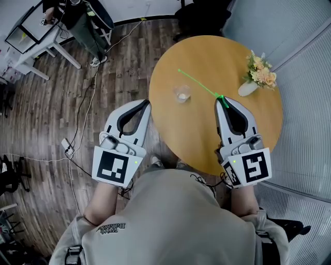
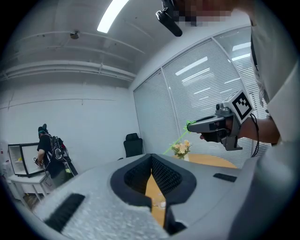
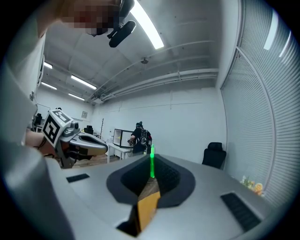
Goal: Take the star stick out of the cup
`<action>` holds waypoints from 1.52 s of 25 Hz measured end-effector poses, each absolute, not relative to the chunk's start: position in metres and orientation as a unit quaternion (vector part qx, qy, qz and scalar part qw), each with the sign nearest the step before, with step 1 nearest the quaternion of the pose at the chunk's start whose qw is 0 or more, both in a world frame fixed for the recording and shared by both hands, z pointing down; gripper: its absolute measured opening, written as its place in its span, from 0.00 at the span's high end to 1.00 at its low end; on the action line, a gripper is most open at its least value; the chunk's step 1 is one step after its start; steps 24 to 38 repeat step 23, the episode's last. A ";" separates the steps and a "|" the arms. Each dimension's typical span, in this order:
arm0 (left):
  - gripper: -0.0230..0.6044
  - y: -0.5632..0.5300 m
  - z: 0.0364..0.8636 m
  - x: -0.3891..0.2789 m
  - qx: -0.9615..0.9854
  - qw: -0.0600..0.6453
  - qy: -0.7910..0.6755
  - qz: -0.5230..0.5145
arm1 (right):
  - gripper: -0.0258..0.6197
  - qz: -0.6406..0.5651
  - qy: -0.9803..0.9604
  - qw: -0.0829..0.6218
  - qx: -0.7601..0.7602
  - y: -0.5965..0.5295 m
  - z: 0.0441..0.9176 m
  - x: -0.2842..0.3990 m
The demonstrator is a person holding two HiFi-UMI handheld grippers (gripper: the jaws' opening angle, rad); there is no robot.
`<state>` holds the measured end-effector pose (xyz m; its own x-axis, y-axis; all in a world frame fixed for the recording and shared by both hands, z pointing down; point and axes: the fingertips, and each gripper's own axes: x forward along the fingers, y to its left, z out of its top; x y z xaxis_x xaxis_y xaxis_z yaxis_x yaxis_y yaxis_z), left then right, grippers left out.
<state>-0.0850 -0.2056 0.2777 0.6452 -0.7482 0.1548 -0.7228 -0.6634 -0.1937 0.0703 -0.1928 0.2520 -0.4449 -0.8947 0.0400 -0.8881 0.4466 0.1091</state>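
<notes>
Over the upper middle of the head view sits a round wooden table (image 1: 186, 134). Its top is bare apart from a clear cup (image 1: 182, 93) near the centre and a white vase of flowers (image 1: 257, 76) toward the right edge. Left of it runs dark plank floor (image 1: 41, 119) crossed by cables (image 1: 85, 111), with a power strip (image 1: 67, 148) among them. A white desk (image 1: 39, 52) and a standing person (image 1: 83, 20) fill the upper left corner, and ribbed translucent wall panels (image 1: 305, 119) line the right side. The right gripper (image 1: 223, 100), over the table to the right of the cup, is clenched on the green star stick (image 1: 199, 83). The stick slants from the jaw tips toward the upper left, passing the cup's upper right without touching it. The left gripper (image 1: 147, 103) hangs at the table's left edge, jaws together with nothing in them.

Seen from the left gripper view, the black pads meet at the tip, and a sliver of tabletop shows through the gap behind them. At right the other gripper holds the stick up, its green shaft dropping to the lower left toward the flowers. Slatted blinds (image 2: 206, 93) cover the wall behind. An office chair (image 2: 133, 144) stands by the white wall at centre, and a strip light (image 2: 112, 14) crosses the ceiling.

Centre frame in the right gripper view, the stick is a bright green upright line pinched between the pad tips, with tabletop showing below. The left gripper sits at the left edge, and the blinds fill the right side.
</notes>
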 end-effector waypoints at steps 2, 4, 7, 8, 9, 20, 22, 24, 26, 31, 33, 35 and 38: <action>0.93 -0.204 0.277 -0.086 -0.905 0.057 0.406 -0.111 | 0.90 -0.034 -0.849 0.042 0.526 -0.191 0.250 0.068; 0.93 -0.203 0.276 -0.088 -0.905 0.056 0.406 -0.109 | 0.90 -0.033 -0.850 0.041 0.525 -0.189 0.249 0.065; 0.93 -0.200 0.275 -0.090 -0.906 0.055 0.404 -0.111 | 0.90 -0.032 -0.852 0.045 0.521 -0.188 0.251 0.059; 0.93 -0.198 0.275 -0.090 -0.907 0.054 0.402 -0.111 | 0.90 -0.032 -0.853 0.046 0.519 -0.188 0.252 0.058; 0.93 -0.197 0.274 -0.090 -0.908 0.053 0.401 -0.110 | 0.90 -0.031 -0.853 0.047 0.518 -0.188 0.252 0.057; 0.93 -0.196 0.280 -0.088 -0.910 0.046 0.395 -0.115 | 0.90 -0.034 -0.859 0.058 0.508 -0.189 0.257 0.049; 0.93 -0.196 0.280 -0.090 -0.910 0.046 0.395 -0.114 | 0.90 -0.033 -0.859 0.059 0.507 -0.188 0.257 0.047; 0.93 -0.195 0.280 -0.091 -0.910 0.046 0.395 -0.114 | 0.90 -0.033 -0.859 0.059 0.507 -0.188 0.257 0.046; 0.93 -0.195 0.280 -0.091 -0.910 0.046 0.395 -0.114 | 0.90 -0.033 -0.859 0.059 0.507 -0.188 0.257 0.046; 0.93 -0.195 0.280 -0.091 -0.910 0.046 0.395 -0.114 | 0.90 -0.033 -0.859 0.059 0.507 -0.188 0.257 0.046; 0.93 -0.195 0.280 -0.091 -0.910 0.046 0.395 -0.114 | 0.90 -0.033 -0.859 0.059 0.507 -0.188 0.257 0.046; 0.93 -0.195 0.280 -0.091 -0.910 0.046 0.395 -0.114 | 0.90 -0.033 -0.859 0.059 0.507 -0.188 0.257 0.046; 0.93 -0.195 0.280 -0.091 -0.910 0.046 0.395 -0.114 | 0.90 -0.033 -0.859 0.059 0.507 -0.188 0.257 0.046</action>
